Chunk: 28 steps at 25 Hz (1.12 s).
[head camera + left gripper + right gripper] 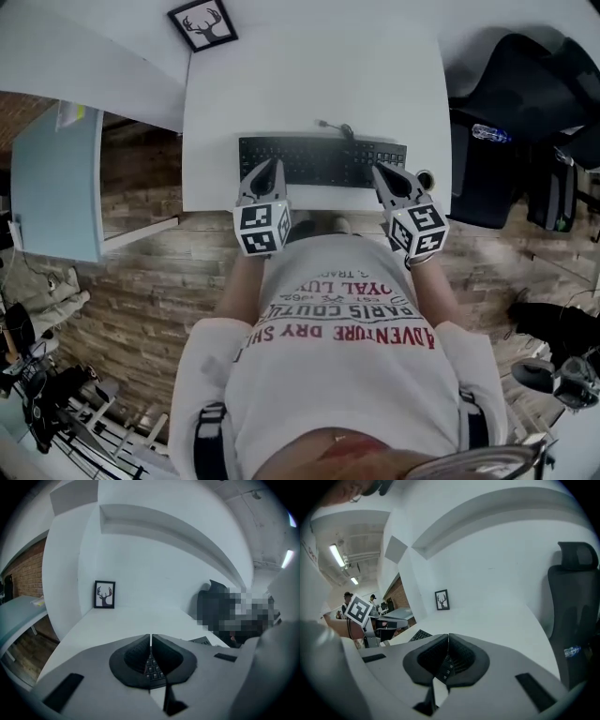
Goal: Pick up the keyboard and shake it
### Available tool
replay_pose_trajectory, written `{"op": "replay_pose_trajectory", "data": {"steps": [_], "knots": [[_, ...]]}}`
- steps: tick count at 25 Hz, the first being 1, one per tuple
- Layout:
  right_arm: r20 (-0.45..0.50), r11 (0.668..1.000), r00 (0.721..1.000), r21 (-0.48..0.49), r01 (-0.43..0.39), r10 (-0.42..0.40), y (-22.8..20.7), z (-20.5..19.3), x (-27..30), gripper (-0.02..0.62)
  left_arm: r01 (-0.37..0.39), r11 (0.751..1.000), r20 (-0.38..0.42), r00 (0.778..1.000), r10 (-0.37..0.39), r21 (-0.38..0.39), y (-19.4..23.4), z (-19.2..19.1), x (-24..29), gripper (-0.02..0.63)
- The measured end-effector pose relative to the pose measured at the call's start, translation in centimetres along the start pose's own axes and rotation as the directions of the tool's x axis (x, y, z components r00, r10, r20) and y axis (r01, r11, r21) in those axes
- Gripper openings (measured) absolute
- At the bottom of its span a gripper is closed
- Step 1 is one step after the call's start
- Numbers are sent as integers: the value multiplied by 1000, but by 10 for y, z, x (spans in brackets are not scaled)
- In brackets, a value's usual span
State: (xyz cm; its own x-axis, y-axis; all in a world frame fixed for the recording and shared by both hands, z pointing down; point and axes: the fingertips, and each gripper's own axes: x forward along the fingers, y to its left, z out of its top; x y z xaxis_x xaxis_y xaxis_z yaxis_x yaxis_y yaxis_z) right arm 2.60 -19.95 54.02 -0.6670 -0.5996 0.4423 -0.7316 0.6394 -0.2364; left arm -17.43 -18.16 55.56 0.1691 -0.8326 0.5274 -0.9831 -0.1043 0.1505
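Note:
A black keyboard (323,161) lies flat near the front edge of the white table (309,75), its cable (336,127) running off the back. My left gripper (270,167) sits over the keyboard's left end with its jaws shut, tips touching. My right gripper (382,173) is over the right end, also shut. In the left gripper view the left gripper (150,637) shows keyboard keys (153,667) through the hollow under its closed tips. In the right gripper view the right gripper (448,637) shows the same, with more of the keyboard (421,634) to its left. Neither grips anything.
A framed deer picture (202,24) stands at the table's far left corner. A black office chair (511,122) is just right of the table. A small round object (425,178) sits by the keyboard's right end. A pale blue desk (56,187) lies to the left.

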Motion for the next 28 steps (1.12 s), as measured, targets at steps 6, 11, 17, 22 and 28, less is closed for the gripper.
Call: {"op": "replay_pose_trajectory", "data": {"steps": [6,11,17,22,28], "knots": [[-92,997,994,43,67,-63,-34,-36,13,28,48,989,-118,991,-65,-143,51,-36,25,64],[-198,987,973,82,134,-116,-81,-69,17,257,19,979,-226,972,-67,-205,89,-69,46,320],[-294,962,945,185,202,-142,-119,-108,23,304,54,984,-324,940,-108,-173,114,-94,63,345],[-308,944,947,275,180,-91,-121,-119,27,305,157,970,-344,914,-214,-185,101,-96,77,345],[-407,950,913,279,138,-13,-118,-140,33,305,210,961,-375,889,-264,-179,98,-104,83,345]]}}
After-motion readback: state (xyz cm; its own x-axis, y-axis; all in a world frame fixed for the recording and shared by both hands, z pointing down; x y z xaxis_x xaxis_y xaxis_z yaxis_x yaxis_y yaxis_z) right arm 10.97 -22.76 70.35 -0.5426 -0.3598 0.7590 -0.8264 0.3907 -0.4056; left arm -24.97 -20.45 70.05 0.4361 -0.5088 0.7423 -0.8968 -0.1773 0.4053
